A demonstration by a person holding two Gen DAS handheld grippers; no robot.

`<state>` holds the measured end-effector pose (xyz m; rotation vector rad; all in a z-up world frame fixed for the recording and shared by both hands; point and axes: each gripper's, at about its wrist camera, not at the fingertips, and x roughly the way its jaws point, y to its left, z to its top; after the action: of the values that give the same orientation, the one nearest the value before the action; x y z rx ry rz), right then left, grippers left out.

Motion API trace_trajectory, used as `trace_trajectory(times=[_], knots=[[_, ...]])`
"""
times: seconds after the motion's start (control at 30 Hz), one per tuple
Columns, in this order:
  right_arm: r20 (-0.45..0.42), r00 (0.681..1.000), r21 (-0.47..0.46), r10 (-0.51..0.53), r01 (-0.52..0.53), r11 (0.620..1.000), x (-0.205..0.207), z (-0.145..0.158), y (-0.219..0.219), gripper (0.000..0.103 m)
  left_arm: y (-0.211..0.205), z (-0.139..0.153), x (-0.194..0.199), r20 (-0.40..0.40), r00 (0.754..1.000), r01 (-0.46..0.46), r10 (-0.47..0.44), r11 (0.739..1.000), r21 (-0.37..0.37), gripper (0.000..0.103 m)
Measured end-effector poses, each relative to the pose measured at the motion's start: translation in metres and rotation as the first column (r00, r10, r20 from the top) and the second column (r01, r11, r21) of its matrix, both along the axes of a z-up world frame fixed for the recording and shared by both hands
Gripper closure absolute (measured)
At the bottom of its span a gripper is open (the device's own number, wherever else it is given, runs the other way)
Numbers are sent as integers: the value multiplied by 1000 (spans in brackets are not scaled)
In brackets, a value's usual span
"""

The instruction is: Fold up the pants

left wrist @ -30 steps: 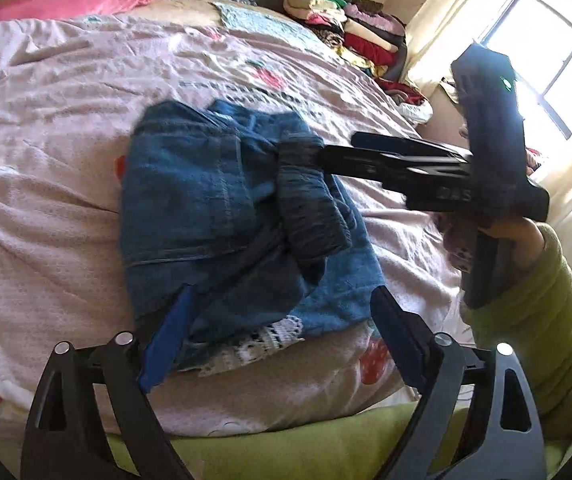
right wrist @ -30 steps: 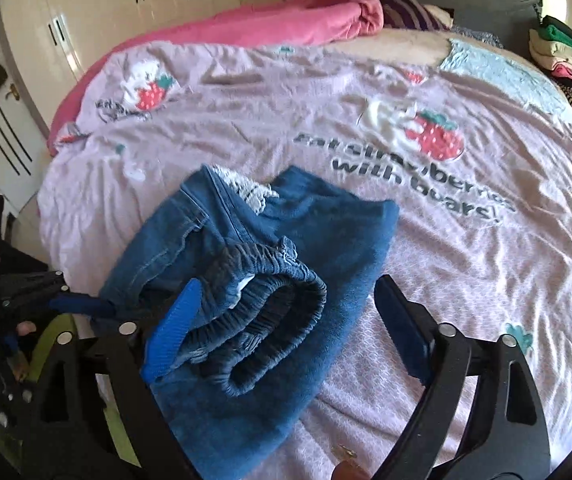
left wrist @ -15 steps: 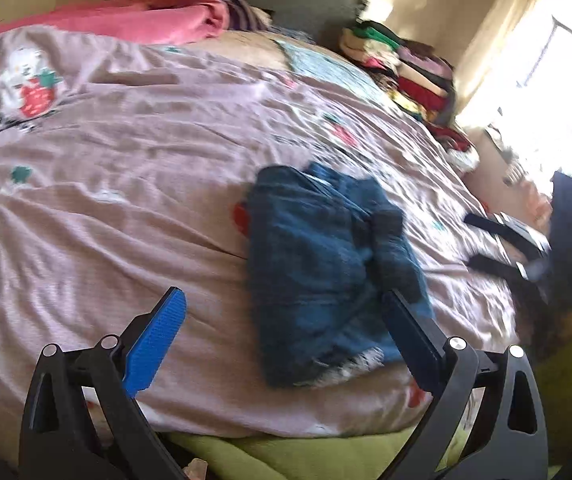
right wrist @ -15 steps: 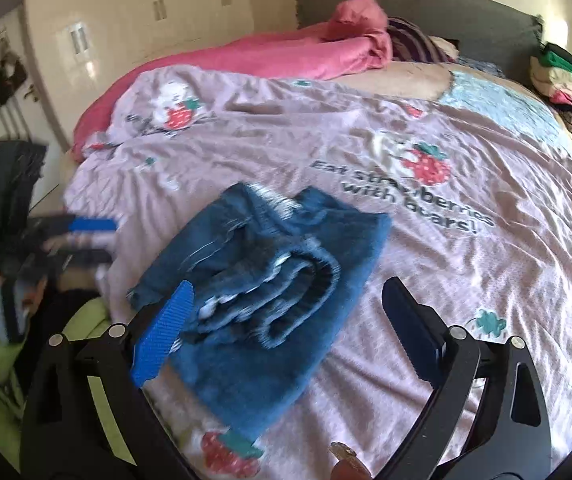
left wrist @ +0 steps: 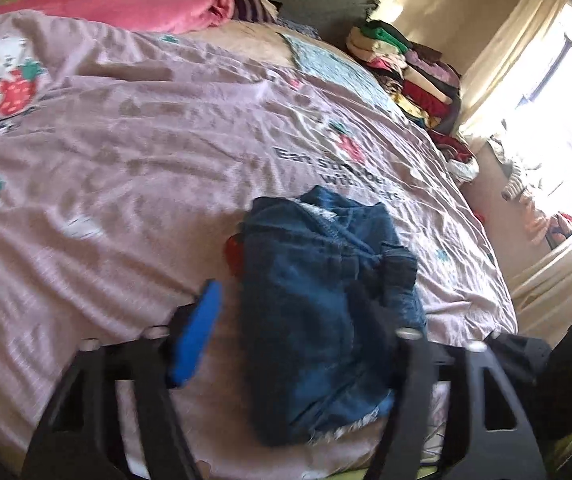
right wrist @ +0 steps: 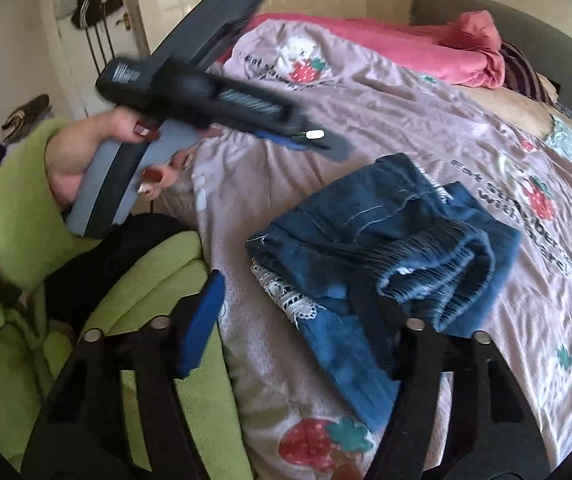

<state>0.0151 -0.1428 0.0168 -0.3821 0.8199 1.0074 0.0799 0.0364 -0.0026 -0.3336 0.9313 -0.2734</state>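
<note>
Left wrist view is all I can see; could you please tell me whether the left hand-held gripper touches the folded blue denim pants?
Observer: No. The right wrist view shows the left hand-held gripper in the air, apart from the folded blue denim pants; its jaws have just been closing on nothing.
Operator: And the right hand-held gripper?
Observer: The right hand-held gripper faces the pants' white lace trim; its jaws, also just closing, are empty.
</note>
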Motion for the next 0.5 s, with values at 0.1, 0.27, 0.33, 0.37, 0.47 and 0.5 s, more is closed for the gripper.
trace_trajectory(times=[0.1, 0.27, 0.33, 0.37, 0.47, 0.5], knots=[[24, 999, -32, 35, -35, 999, 4, -7, 12, 64, -14, -5, 15, -17, 999, 46, -46, 999, 4, 71], [134, 985, -153, 109, -88, 984, 6, -20, 37, 65, -33, -21, 32, -69, 993, 104, -99, 993, 60, 71], [158, 978, -199, 137, -104, 974, 6, -30, 44, 69, -39, -29, 37, -86, 990, 115, -108, 990, 87, 71], [143, 976, -207, 162, -131, 970, 7, -35, 47, 86, -40, -31, 38, -92, 990, 119, -111, 989, 92, 71], [72, 972, -198, 223, -206, 958, 1, -33, 42, 98, -40, -37, 42, -105, 988, 120, -110, 989, 92, 69], [77, 963, -188, 257, -239, 953, -6, -28, 37, 98, -40, -37, 42, -103, 988, 122, -113, 988, 93, 69]])
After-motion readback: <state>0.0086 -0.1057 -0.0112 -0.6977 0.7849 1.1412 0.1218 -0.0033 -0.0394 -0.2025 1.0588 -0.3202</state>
